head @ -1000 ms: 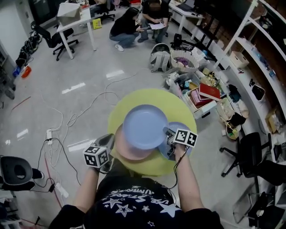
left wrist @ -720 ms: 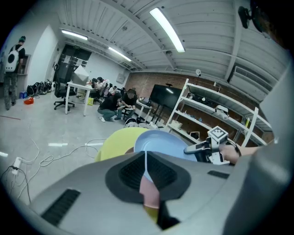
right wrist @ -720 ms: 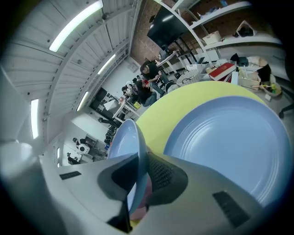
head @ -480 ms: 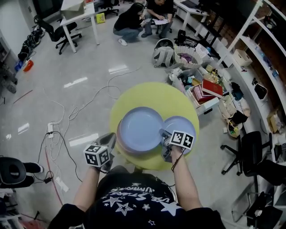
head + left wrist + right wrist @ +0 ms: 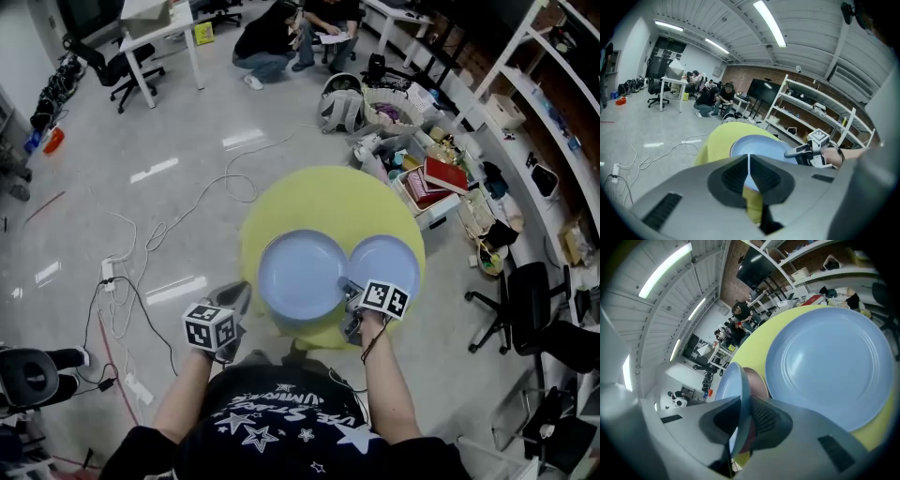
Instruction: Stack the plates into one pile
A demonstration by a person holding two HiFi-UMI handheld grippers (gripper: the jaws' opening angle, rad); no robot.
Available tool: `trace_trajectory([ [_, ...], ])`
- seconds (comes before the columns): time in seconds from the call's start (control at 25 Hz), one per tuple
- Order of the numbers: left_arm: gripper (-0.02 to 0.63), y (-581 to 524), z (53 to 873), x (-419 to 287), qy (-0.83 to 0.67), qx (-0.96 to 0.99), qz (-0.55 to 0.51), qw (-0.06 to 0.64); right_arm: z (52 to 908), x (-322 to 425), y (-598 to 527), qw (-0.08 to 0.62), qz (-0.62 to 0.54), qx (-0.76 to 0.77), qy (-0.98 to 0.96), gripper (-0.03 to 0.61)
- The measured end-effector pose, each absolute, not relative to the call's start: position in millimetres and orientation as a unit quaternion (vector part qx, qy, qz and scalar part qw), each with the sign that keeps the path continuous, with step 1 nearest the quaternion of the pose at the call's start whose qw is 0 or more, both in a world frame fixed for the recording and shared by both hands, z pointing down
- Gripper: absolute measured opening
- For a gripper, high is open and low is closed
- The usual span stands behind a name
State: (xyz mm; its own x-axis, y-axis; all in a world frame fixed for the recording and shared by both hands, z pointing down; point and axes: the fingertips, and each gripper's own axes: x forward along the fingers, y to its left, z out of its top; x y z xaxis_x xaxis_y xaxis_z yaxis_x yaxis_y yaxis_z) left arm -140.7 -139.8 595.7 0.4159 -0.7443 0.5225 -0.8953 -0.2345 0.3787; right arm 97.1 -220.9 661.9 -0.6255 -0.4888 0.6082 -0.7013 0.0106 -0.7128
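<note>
A large blue plate (image 5: 302,275) lies on the round yellow table (image 5: 319,197), over a pink plate (image 5: 757,380) that shows only in the right gripper view. A second blue plate (image 5: 384,265) rests beside it to the right. My right gripper (image 5: 345,287) is at the large plate's near right rim. Its jaws are opening, the rim (image 5: 736,394) still stands between them, and a thin gap shows at one pad. My left gripper (image 5: 240,292) hovers by the table's near left edge, shut and empty, aimed across the large plate (image 5: 759,147).
White cables (image 5: 141,253) trail over the floor to the left. Boxes of clutter and red books (image 5: 433,178) crowd the table's far right, beside shelves (image 5: 525,103). People crouch at the far end of the room (image 5: 267,42). An office chair (image 5: 525,319) stands at the right.
The large blue plate came down from above the pink plate and now covers it. My right gripper went down with it. The left gripper hardly moved.
</note>
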Motion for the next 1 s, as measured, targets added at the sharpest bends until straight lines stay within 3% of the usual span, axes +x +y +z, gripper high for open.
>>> trace_trajectory([
  [0.36,0.025,-126.5,591.6,-156.1,-0.517,0.784,0.125,0.320,677.9,103.4,-211.3,0.090,0.562,0.476,-0.670,0.057],
  [0.6,0.025,-122.3,591.6,-155.9,-0.506,0.792,0.125,0.318,681.4,93.5,-197.1,0.164,0.502,0.494,-0.691,0.060],
  [0.8,0.025,-122.9,589.5,-156.4,-0.498,0.798,0.124,0.316,681.5,82.4,-186.8,0.184,0.497,0.480,-0.699,0.137],
  [1.0,0.025,-124.2,590.1,-153.4,-0.494,0.801,0.121,0.316,681.5,83.8,-180.3,0.179,0.503,0.475,-0.700,0.160],
])
